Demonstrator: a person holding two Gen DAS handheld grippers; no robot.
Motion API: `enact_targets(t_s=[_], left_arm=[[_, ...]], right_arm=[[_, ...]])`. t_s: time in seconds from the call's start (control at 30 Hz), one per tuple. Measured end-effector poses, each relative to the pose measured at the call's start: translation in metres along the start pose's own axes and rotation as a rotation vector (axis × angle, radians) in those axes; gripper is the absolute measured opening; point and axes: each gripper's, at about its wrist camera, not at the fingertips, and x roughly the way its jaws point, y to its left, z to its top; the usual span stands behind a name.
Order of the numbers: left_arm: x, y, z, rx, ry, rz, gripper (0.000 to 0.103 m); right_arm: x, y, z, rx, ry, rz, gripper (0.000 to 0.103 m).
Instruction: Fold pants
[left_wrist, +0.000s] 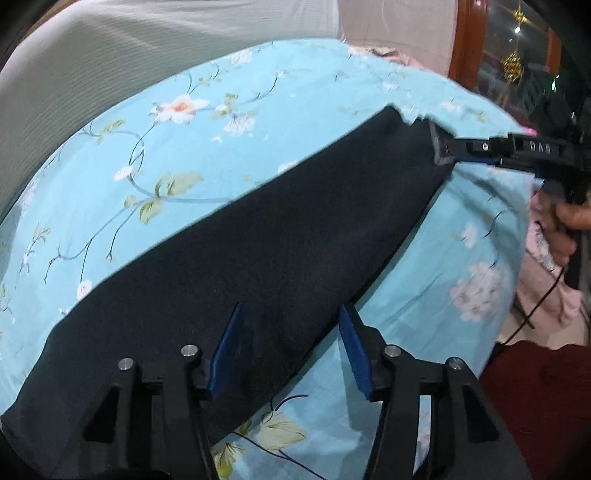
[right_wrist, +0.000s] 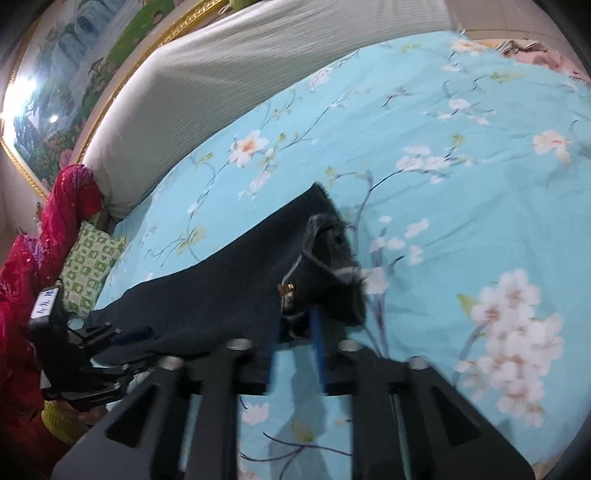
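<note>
Between left tongs (left_wrist: 290, 325), dark pants (left_wrist: 258, 240), right tongs (right_wrist: 295, 332) at waistband

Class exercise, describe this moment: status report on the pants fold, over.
Left claw open, straddling one end of the pants. Right claw at the other end, grip unclear. Pants stretched long on the floral sheet, nothing on them.

Raised letters "DAS" on the right tongs (left_wrist: 441, 147) — black body, white label on the left tongs (right_wrist: 122, 334) — unreadable
</note>
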Motion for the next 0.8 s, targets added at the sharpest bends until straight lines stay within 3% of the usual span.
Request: enact_targets(t_s=[0.07, 0.23, 0.53, 0.7, 0.73, 0.8], left_arm=[[-0.007, 0.003, 0.01, -0.015, -0.021, -0.036, 0.056], [0.01, 0.007, 0.045, -0.045, -0.014, -0.06, 0.058], [0.057, -0.006, 0.106, -0.027, 0.055, -0.222, 0.065], [0.087, -0.013, 0.133, -0.024, 0.103, -0.3, 0.065], [0.093, -0.016, 0.139, -0.014, 0.114, -0.306, 0.066], [0.105, -0.023, 0.149, 0.012, 0.141, -0.328, 0.067]], right_arm=[[-0.01, -0.001, -0.001, 0.002, -0.028, -0.006, 0.053], [-0.012, -0.002, -0.01, 0.02, -0.019, 0.029, 0.053], [0.002, -0.011, -0.014, 0.091, 0.008, 0.04, 0.053], [0.015, -0.015, -0.017, 0.161, -0.031, 0.068, 0.053], [0.017, -0.016, -0.017, 0.178, -0.044, 0.078, 0.048], [0.023, -0.02, -0.015, 0.202, -0.041, 0.087, 0.012]])
